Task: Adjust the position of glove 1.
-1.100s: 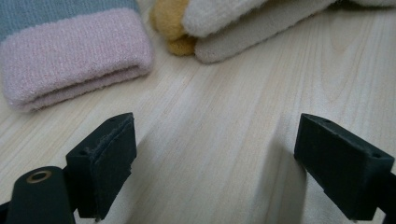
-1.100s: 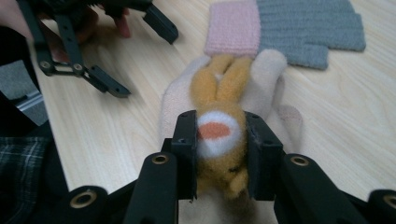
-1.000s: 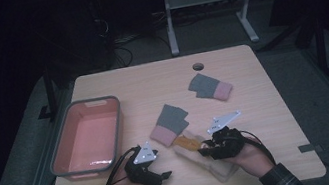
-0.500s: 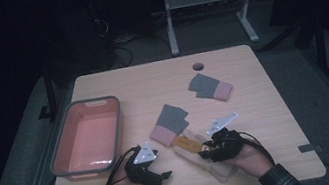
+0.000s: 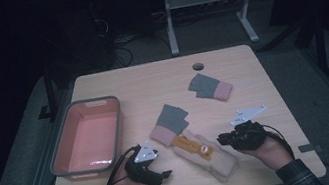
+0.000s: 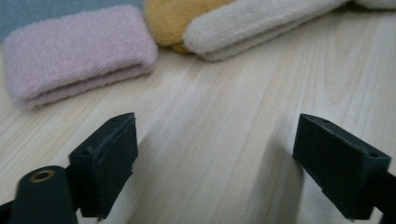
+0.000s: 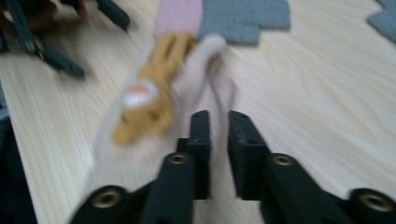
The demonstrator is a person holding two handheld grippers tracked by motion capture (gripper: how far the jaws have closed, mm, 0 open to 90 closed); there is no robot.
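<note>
The cream sock (image 5: 202, 153) lies flat on the desk (image 5: 250, 73), its orange patch facing up, between my two grippers. My right gripper (image 7: 218, 122) sits at the sock's right edge; its jaws have just been closing and now pinch a fold of the cream fabric. My left gripper (image 6: 215, 158) rests left of the sock, jaws released. A grey-pink sock (image 5: 169, 123) touches the cream sock's far end. The pink bin (image 5: 86, 138) stands farther left.

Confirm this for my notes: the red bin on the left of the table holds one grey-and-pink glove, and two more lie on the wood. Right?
Not quite. The high view shows the red bin holds nothing. The two grey-and-pink gloves do lie on the wood.
</note>
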